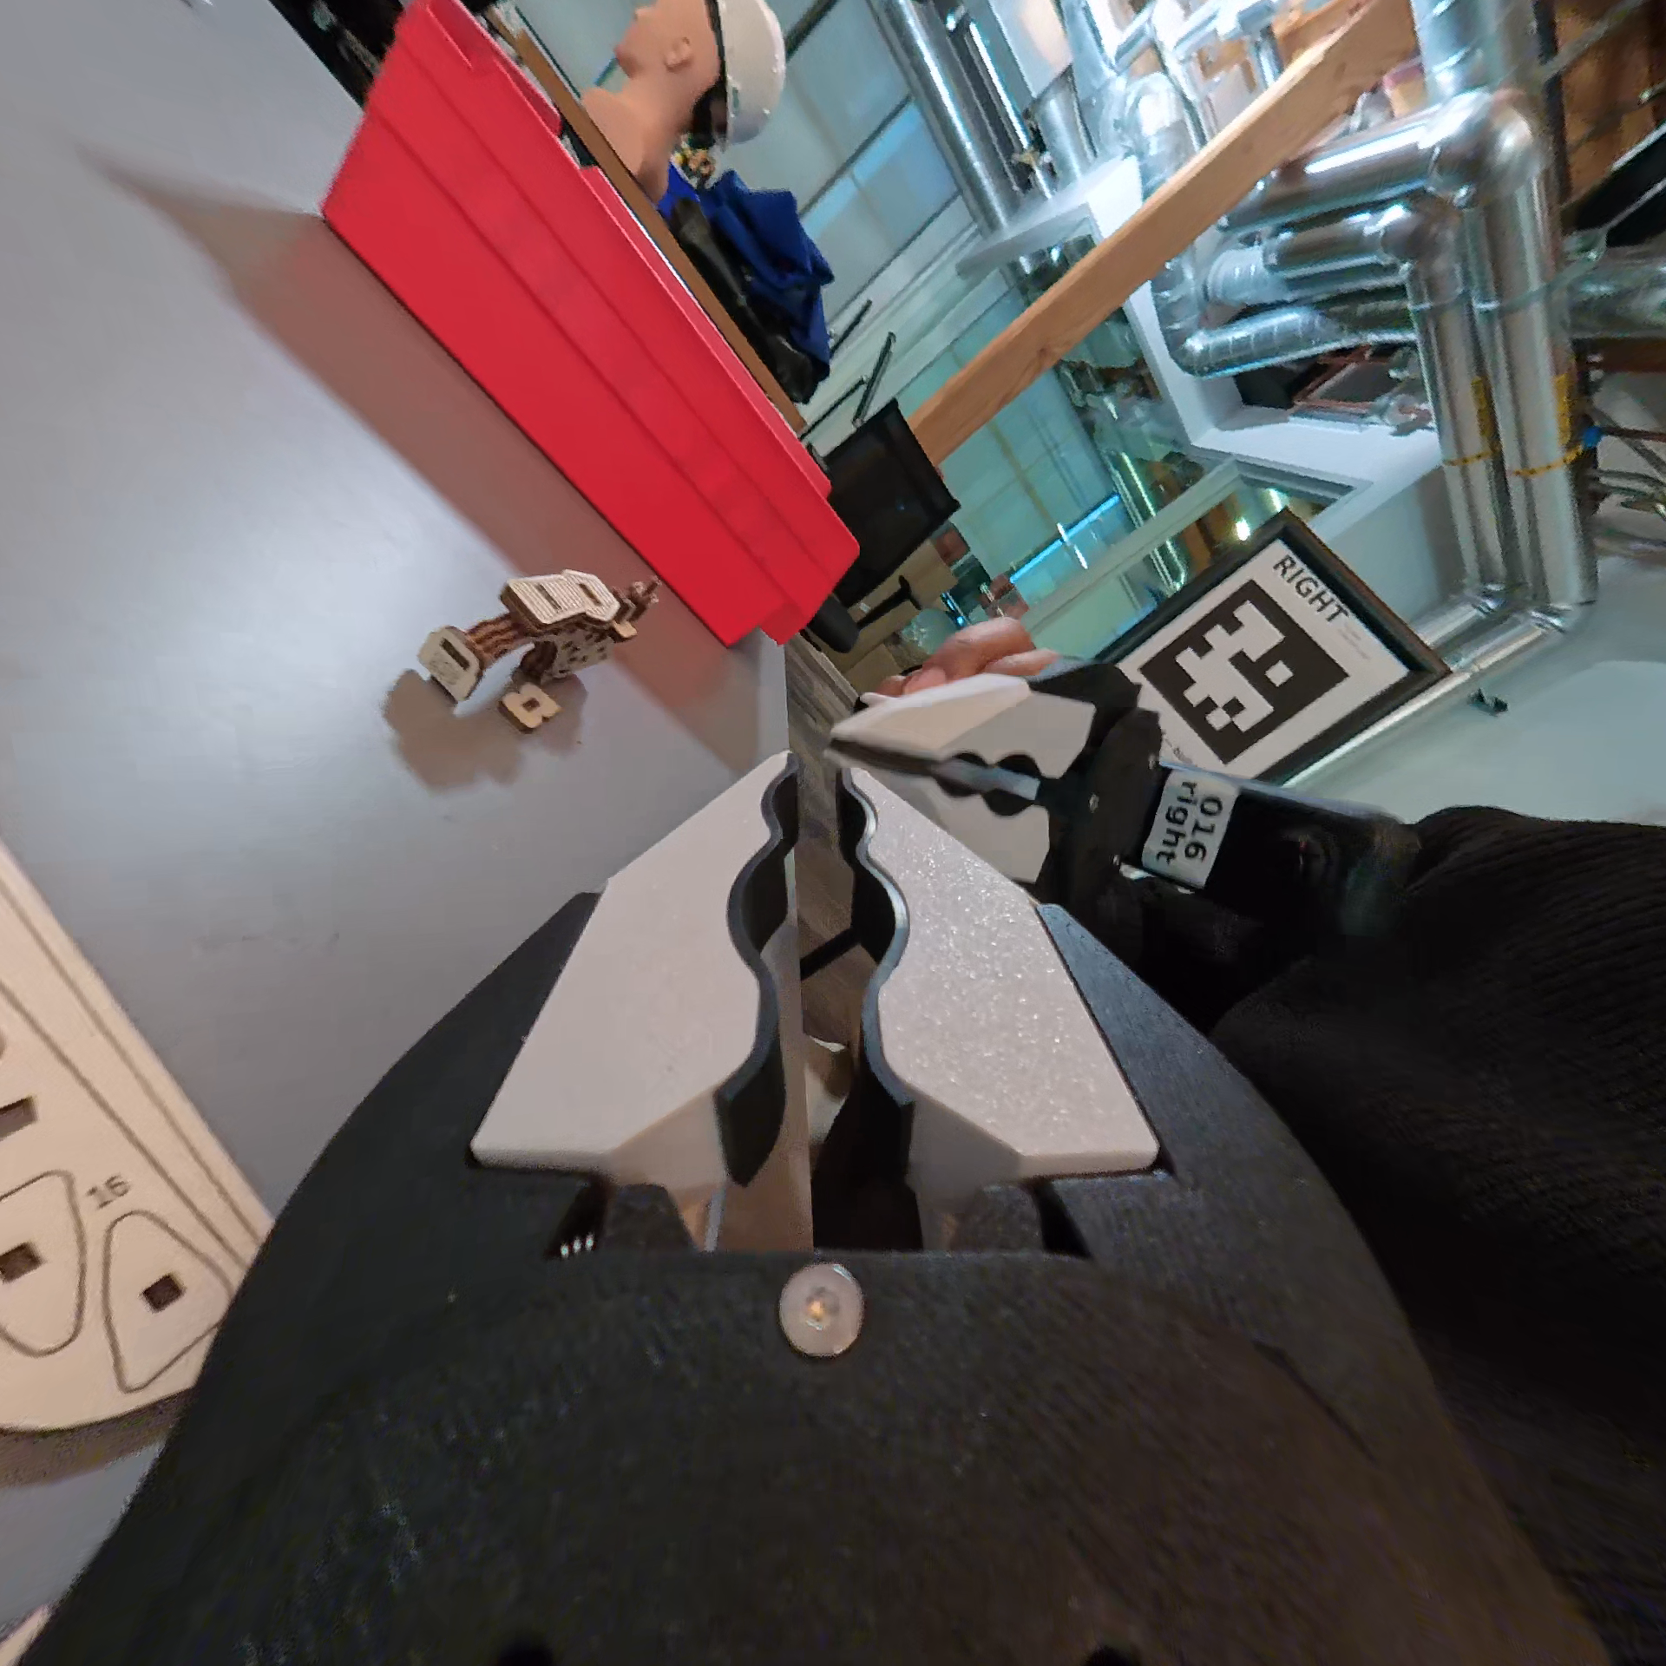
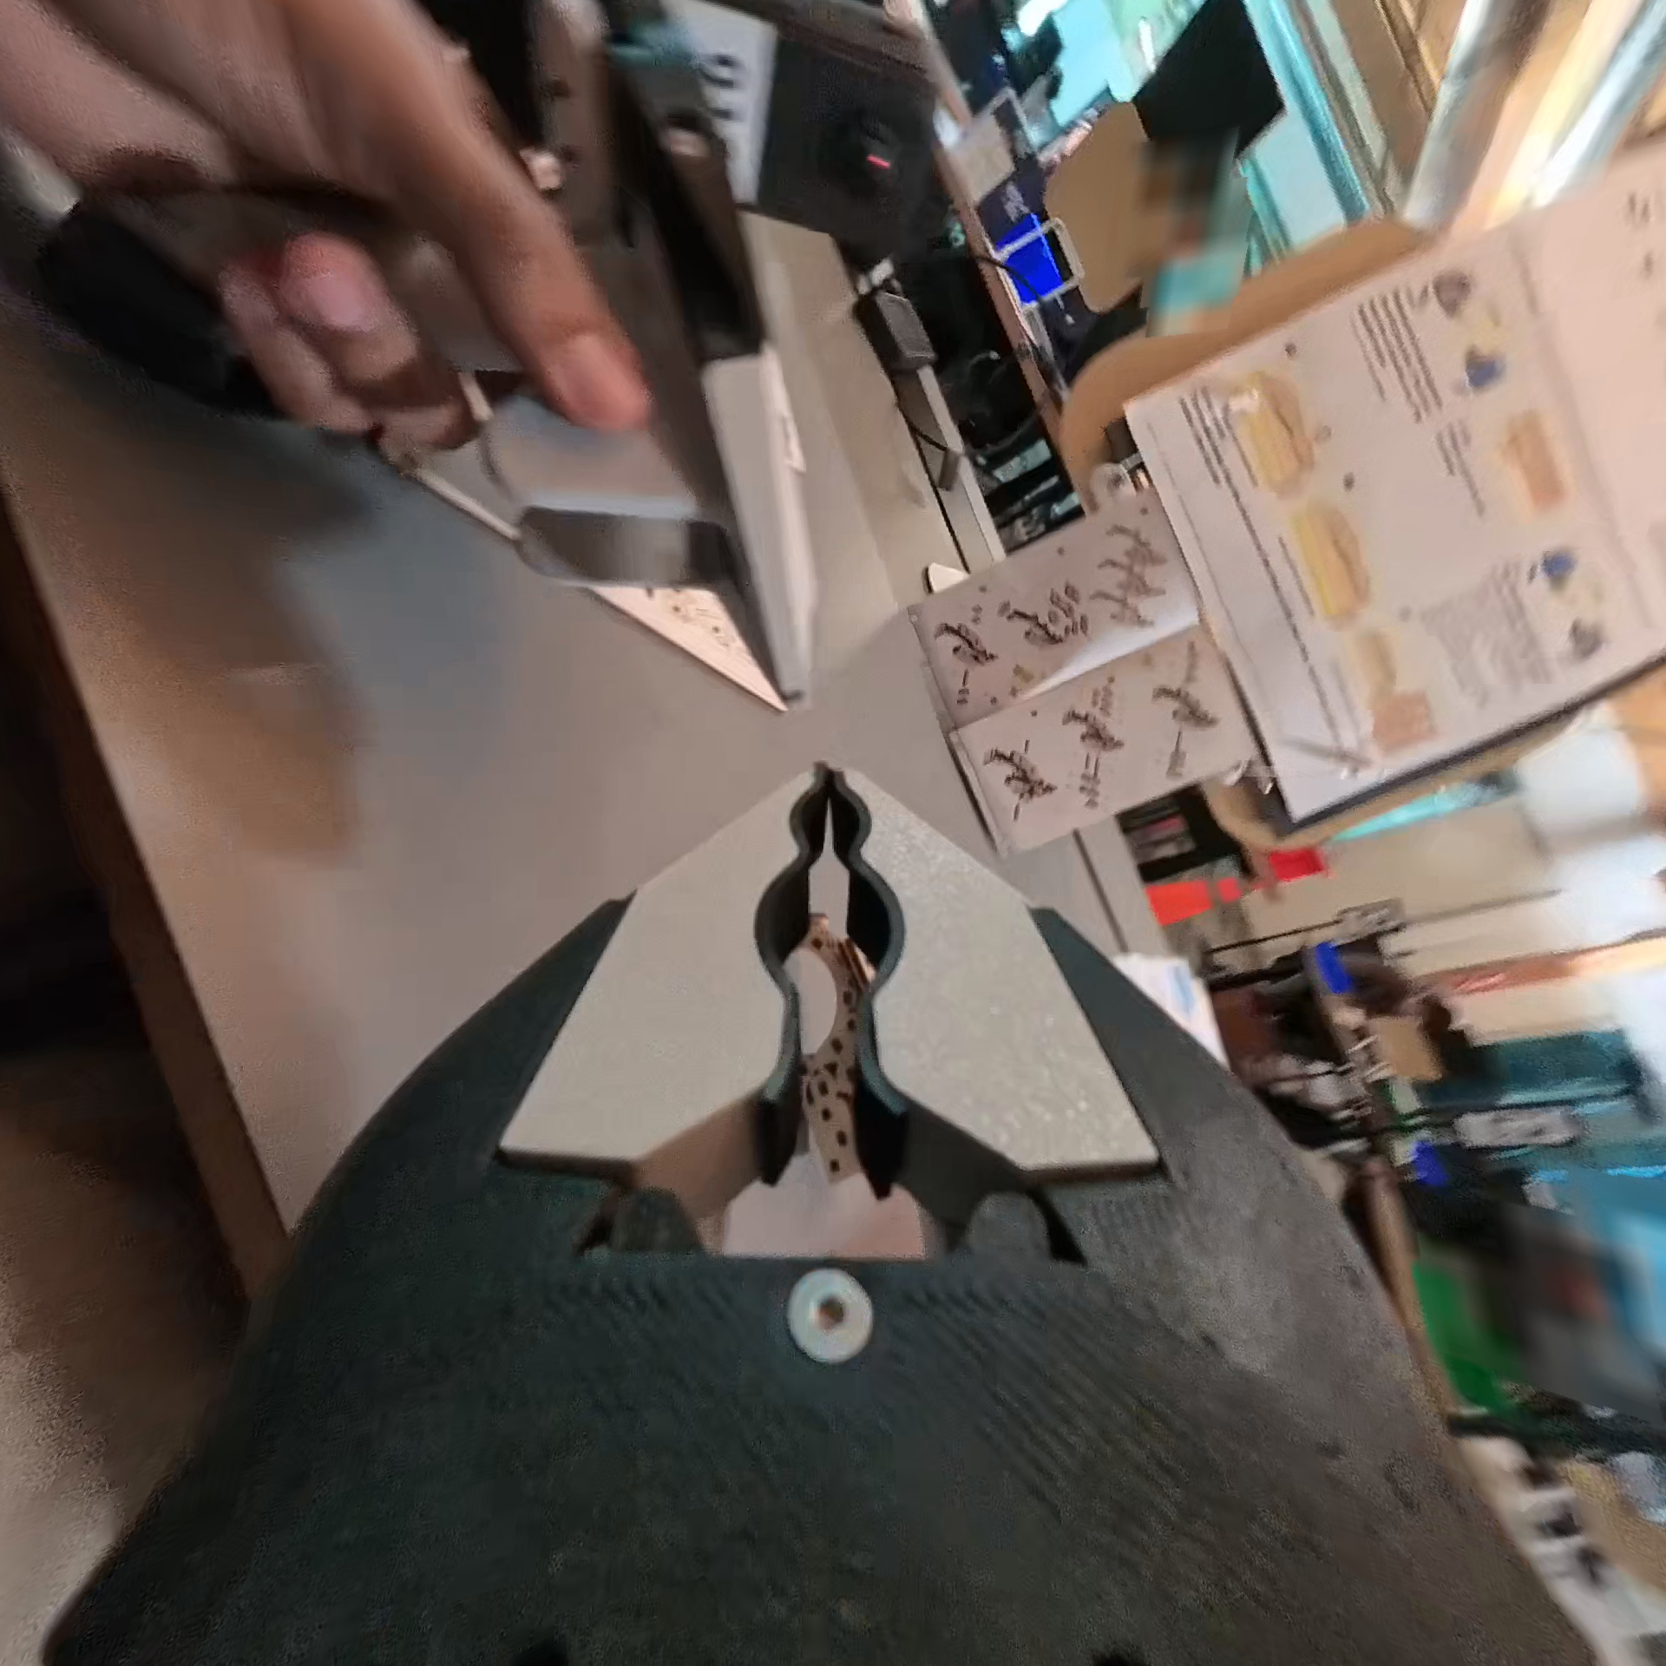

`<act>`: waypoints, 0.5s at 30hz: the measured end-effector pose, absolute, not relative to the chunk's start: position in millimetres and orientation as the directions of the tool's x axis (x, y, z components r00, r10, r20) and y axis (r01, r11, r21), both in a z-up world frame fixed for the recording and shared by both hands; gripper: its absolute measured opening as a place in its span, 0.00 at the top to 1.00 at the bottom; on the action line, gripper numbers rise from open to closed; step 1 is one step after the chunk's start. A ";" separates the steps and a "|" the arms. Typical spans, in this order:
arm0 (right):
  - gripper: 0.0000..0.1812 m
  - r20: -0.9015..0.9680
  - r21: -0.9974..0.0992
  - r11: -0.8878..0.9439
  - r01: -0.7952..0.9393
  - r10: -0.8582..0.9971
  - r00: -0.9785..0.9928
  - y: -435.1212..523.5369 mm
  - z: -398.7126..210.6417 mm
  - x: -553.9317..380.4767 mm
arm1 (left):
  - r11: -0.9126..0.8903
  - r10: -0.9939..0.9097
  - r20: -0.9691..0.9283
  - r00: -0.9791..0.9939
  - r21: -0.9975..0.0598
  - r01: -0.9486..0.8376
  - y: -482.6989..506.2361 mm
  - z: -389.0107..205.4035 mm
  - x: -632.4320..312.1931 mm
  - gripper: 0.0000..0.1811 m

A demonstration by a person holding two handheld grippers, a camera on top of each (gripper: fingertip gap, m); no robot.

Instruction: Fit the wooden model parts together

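A partly built wooden model (image 1: 532, 649) stands on the grey table (image 1: 225, 451), ahead and left of my left gripper (image 1: 819, 780). The left gripper's jaws stand a narrow gap apart with nothing between them. A wooden parts sheet (image 1: 81, 1262) with cut outlines lies at its lower left. My right gripper (image 2: 825, 784) is shut on a small spotted wooden piece (image 2: 834, 1082) held deep in its jaws. It also shows in the left wrist view (image 1: 843, 735), just right of the left fingertips. The left gripper (image 2: 613, 532), in a hand, shows blurred at the upper left of the right wrist view.
A red bin (image 1: 586, 361) stands at the table's far side behind the model. The table edge (image 1: 789, 703) runs just ahead of the left gripper. An instruction booklet (image 2: 1406, 469) and diagram sheets (image 2: 1082, 685) lie to the right. A marker board (image 1: 1262, 667) stands beyond.
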State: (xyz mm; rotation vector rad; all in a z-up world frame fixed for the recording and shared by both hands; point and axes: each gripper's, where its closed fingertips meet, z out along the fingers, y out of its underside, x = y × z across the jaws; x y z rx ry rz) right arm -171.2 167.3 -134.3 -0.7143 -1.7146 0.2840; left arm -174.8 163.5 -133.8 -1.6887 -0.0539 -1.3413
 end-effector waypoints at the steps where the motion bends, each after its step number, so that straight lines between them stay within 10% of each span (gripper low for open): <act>1: 1.00 0.753 -0.603 0.735 0.312 0.653 -0.083 176.0 -130.0 -169.1 | -0.545 -0.483 0.780 0.397 -0.623 0.561 164.0 -132.9 -178.0 0.97; 8: 0.99 0.303 -0.886 0.264 0.382 0.952 0.045 237.9 -136.7 -149.3 | -0.551 -0.471 0.793 0.387 -0.607 0.573 165.1 -134.4 -178.9 0.97; 15: 0.85 0.149 -0.804 0.137 0.579 0.988 -0.027 223.2 -189.3 -156.5 | -0.554 -0.471 0.779 0.414 -0.626 0.549 165.6 -137.0 -176.7 0.97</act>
